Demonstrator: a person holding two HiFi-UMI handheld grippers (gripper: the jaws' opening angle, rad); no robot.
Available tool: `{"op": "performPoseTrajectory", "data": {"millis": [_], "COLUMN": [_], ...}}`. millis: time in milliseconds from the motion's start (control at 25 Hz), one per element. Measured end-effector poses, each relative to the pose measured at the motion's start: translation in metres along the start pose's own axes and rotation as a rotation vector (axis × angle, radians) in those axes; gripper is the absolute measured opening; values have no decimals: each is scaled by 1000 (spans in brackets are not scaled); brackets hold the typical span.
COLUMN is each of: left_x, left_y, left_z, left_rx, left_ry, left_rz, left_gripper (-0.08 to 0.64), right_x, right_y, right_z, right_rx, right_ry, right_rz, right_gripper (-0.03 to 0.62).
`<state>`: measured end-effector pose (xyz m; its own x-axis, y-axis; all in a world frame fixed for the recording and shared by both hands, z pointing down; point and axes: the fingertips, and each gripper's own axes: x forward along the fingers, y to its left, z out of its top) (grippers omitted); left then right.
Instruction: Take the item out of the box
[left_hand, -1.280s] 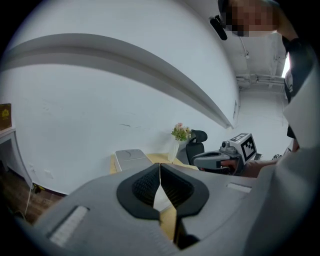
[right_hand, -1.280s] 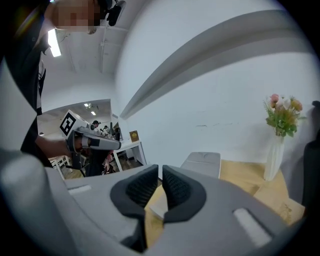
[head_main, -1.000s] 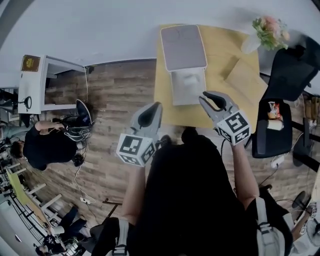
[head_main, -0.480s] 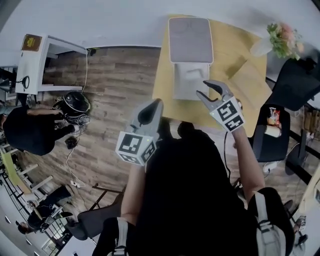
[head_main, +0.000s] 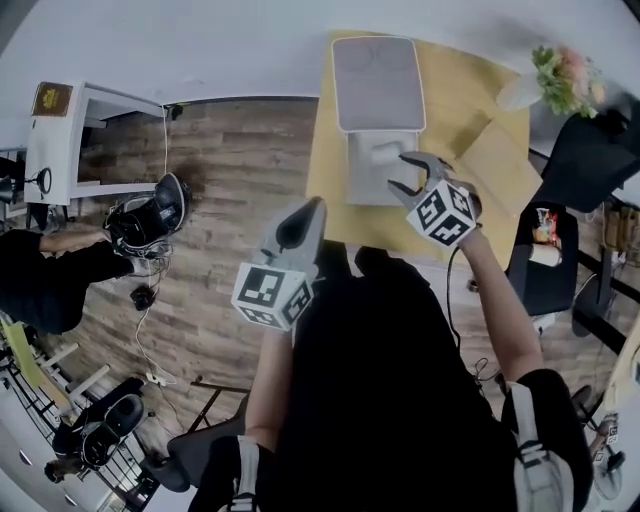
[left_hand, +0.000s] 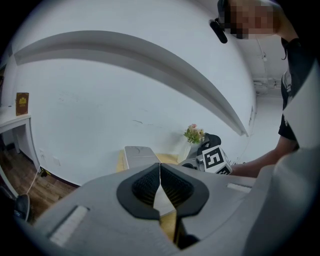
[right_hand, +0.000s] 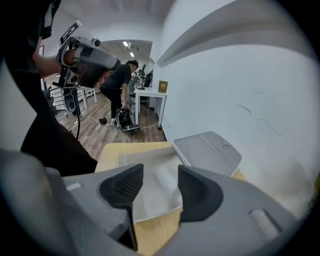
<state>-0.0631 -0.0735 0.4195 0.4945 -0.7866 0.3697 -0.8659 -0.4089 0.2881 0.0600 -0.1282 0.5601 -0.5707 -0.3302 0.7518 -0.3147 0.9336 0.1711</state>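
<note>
An open grey box (head_main: 366, 181) stands on the yellow table (head_main: 330, 180), its lid (head_main: 376, 85) folded back toward the wall. A white roll-shaped item (head_main: 385, 153) lies inside it. My right gripper (head_main: 400, 173) hovers over the box's near right corner. Its jaws are opening and nothing is pressed between them. In the right gripper view the item (right_hand: 164, 178) shows in the box (right_hand: 145, 157), beyond the gap of the right gripper (right_hand: 157, 185). My left gripper (head_main: 314, 205) is shut and empty, held short of the table's near edge. In its own view the left gripper (left_hand: 160, 172) points toward the lid (left_hand: 140, 155).
A vase of flowers (head_main: 560, 70) stands at the table's far right corner, with a tan sheet (head_main: 495, 165) in front of it. A black chair (head_main: 590, 150) is to the right. On the wooden floor to the left are a white desk (head_main: 70, 150) and a person (head_main: 50, 280).
My right gripper has moved forward and left from the table's near edge to over the box, and its jaws have spread apart. The left gripper has stayed put.
</note>
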Motion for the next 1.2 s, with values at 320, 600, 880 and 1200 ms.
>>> {"op": "performPoseTrajectory", "data": {"millis": [320,600,880,1200], "left_x": [16,21,26,33], "left_y": [8,16,29,36], "left_z": [-2,-8,-5,-9], "left_rx": [-4,-9,-15,-11], "left_ry": [33,65,78,97], "left_rz": [-54,-78,-94,-115], "left_gripper": [11,11,11,11], "right_x": [35,61,83,104], "right_y": [-5,-8,-12,-14], "right_z": [-18,-26,-35,-51], "right_rx": [-61,-111,-184,-210], "right_ry": [101,179,260,325], "right_rz": [22,33,51,72], "right_gripper": [233,233,235,233]}}
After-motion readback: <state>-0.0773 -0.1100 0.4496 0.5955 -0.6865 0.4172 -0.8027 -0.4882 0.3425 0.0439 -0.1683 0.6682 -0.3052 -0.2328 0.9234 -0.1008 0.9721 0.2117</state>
